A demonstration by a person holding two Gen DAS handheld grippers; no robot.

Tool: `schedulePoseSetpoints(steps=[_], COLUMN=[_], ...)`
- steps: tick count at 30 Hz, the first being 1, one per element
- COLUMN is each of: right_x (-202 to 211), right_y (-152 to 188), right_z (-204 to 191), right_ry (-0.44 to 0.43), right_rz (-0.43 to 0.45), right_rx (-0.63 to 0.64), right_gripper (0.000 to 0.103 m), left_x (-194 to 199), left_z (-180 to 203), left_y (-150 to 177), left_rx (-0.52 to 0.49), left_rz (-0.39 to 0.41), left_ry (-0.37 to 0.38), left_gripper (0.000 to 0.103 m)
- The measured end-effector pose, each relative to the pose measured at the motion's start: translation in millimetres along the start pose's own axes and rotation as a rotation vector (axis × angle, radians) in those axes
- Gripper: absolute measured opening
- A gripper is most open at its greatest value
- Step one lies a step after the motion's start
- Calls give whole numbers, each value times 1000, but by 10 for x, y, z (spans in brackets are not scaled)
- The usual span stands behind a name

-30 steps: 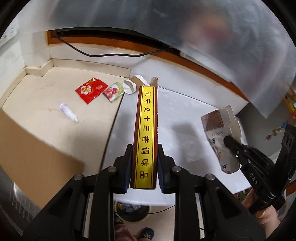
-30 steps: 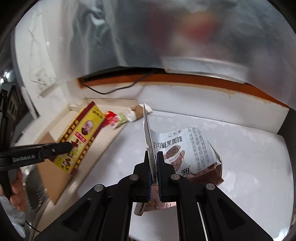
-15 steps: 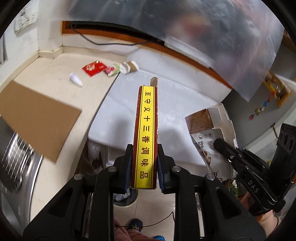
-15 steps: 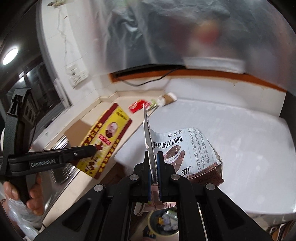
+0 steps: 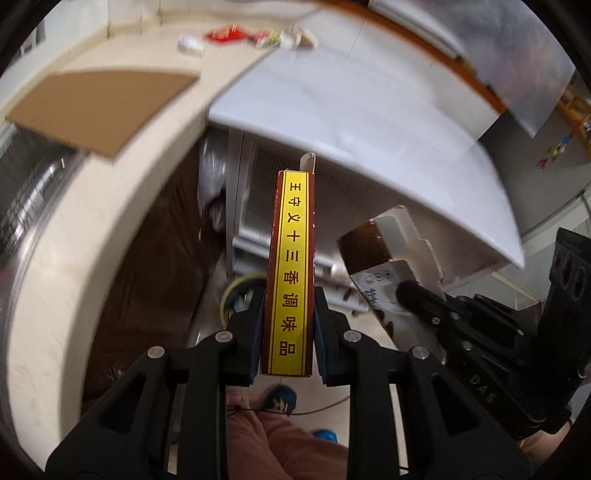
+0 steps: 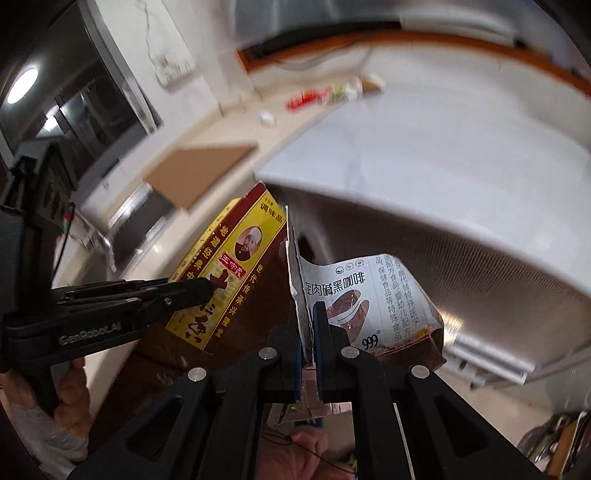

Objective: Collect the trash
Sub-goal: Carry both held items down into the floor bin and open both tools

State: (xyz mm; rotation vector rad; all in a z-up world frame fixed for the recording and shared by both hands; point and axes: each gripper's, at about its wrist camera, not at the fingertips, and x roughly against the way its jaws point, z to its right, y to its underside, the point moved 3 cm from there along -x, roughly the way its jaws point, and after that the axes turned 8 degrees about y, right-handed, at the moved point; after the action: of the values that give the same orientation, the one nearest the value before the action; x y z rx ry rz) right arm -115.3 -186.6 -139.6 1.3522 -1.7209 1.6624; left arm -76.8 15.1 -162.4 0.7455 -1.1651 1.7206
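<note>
Left hand-held gripper [image 5: 288,332]: clamped on the narrow sides of the yellow seasoning box [image 5: 291,269], held edge-on at 12 o'clock, past the tabletop [image 5: 354,110] edge.
Right hand-held gripper [image 6: 306,332]: pinched on a flap of the torn coffee carton [image 6: 373,299], at 3 o'clock of the seasoning box.
Bin [image 5: 236,295]: yellow-rimmed, on the floor under the boxes.
Remaining trash: red wrapper [image 5: 225,35] on the far counter at 11 o'clock.
Cardboard sheet [image 5: 99,107]: flat at 10 o'clock.

Far wrappers [image 5: 236,35] on the tabletop [image 5: 110,51] are motion-blurred, their print unreadable; the bin [image 5: 236,295] is mostly hidden behind the yellow box [image 5: 291,273].
</note>
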Motion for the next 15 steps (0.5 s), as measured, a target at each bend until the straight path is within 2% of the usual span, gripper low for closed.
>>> schedulePoseSetpoints(steps=[5,8,15], right_x=[-654,-1144,-2339], right_y=[373,642,1193], right_z=[102,216,527], right_ry=[2,17,87], right_rz=[-98,-148,-263], right_rx=[-49,-92,-163], right_gripper=[5,5,5], left_x=[-584,-1103,-2255], left_z=[-278,-533,-939], left_y=[306,509,757], left_rx=[33,51,75], left_rz=[-85,-131,-226], left_ry=[-14,-23,-47], left_gripper=[20,20,20])
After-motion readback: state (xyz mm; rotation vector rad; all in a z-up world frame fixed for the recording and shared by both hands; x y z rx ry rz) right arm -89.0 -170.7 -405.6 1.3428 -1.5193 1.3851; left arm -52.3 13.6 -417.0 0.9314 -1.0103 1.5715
